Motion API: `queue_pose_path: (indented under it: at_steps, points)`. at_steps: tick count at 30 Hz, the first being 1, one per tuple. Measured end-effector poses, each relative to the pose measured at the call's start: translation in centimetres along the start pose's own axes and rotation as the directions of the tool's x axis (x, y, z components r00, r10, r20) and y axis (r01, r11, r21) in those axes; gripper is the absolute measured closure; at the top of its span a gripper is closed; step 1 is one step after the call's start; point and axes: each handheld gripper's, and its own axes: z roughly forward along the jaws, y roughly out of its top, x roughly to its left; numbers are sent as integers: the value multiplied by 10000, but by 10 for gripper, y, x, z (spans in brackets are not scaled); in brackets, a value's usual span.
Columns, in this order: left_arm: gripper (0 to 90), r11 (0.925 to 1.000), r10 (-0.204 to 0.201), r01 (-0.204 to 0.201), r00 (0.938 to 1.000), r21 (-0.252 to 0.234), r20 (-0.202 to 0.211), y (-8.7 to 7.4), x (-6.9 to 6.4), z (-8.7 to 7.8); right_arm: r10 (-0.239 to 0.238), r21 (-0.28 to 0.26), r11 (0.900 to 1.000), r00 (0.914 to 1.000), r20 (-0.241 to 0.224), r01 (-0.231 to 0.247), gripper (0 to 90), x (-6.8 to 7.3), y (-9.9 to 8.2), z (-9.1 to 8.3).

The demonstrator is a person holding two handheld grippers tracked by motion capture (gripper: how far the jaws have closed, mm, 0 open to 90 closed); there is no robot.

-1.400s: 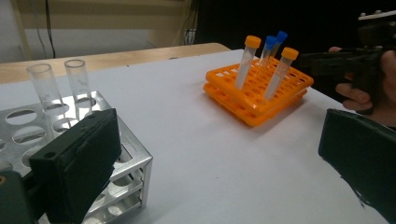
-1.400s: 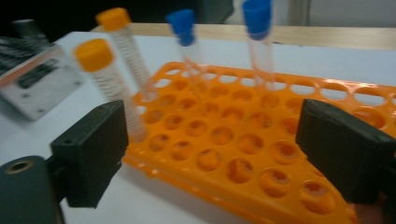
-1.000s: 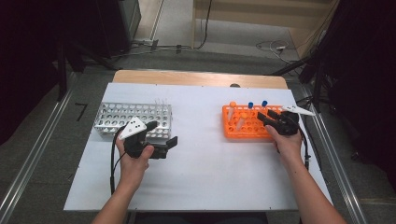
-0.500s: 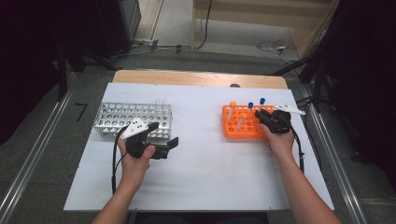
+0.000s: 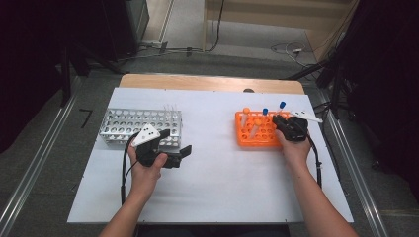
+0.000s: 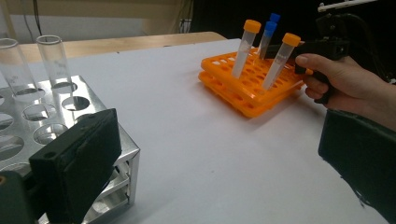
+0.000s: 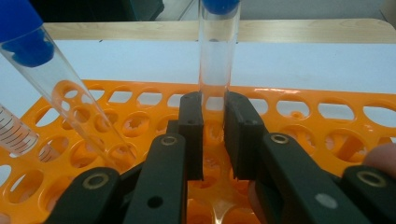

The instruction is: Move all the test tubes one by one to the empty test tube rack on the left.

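Observation:
An orange tube rack [image 5: 257,133] sits at the table's right and holds several capped tubes that lean in its holes. My right gripper [image 7: 215,137] reaches over that rack [image 7: 299,116]. Its jaws have just been closing and now press on the clear lower part of an upright blue-capped tube [image 7: 214,60], shown in the high view as tube [image 5: 281,106] and gripper [image 5: 280,121]. My left gripper [image 5: 177,143] rests by the near right corner of a metal rack [image 5: 133,123] with its jaws wide open [image 6: 219,177] and nothing between them. Two clear uncapped tubes [image 6: 53,56] stand in that metal rack [image 6: 28,140].
Another blue-capped tube [image 7: 42,84] leans at the left of the held one. Two orange-capped tubes [image 6: 243,46] stand in the rack's far side. The white tabletop [image 5: 217,177] lies between the racks. A wooden edge [image 5: 212,83] runs along the back.
The right hand has edged a little toward the orange rack, onto the blue-capped tube. The left hand and its gripper have kept still.

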Motion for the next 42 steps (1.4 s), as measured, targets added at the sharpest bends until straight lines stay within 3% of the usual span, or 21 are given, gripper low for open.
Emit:
queue_pose_path:
  at_steps: [10,16,19,24,28,31,39,42]
  points:
    - [0,9999,77,-77,9999,-66,109,1,-2,2,-260,-1110,9936,9987,-436,210,757,-3,12,-24]
    - [0,9997,220,-221,9995,49,231,0,-7,2,-270,-1304,9914,9947,-996,139,757,1,15,-45]
    - [0,9997,235,-234,9993,-34,288,1,-9,2,-601,-1435,9888,9898,-1289,413,757,7,14,-56]
    - [0,9995,328,-329,9991,5,256,1,-13,3,-815,-1559,9864,9796,-1835,528,757,18,8,-77]
    - [0,9994,345,-345,9990,-20,301,1,-15,4,-1293,-1500,9835,9727,-1929,1010,757,28,3,-87]
    - [0,9988,492,-491,9983,-24,325,4,-18,4,-1389,-1292,9853,9646,-2242,1119,757,37,-2,-93]
    - [0,9953,957,-963,9947,134,378,7,-31,6,-1871,-1183,9803,9350,-3014,1580,757,62,-16,-104]
    - [0,9949,975,-986,9939,197,514,6,-34,9,-1810,-1049,9824,9266,-3295,1546,757,69,-21,-108]
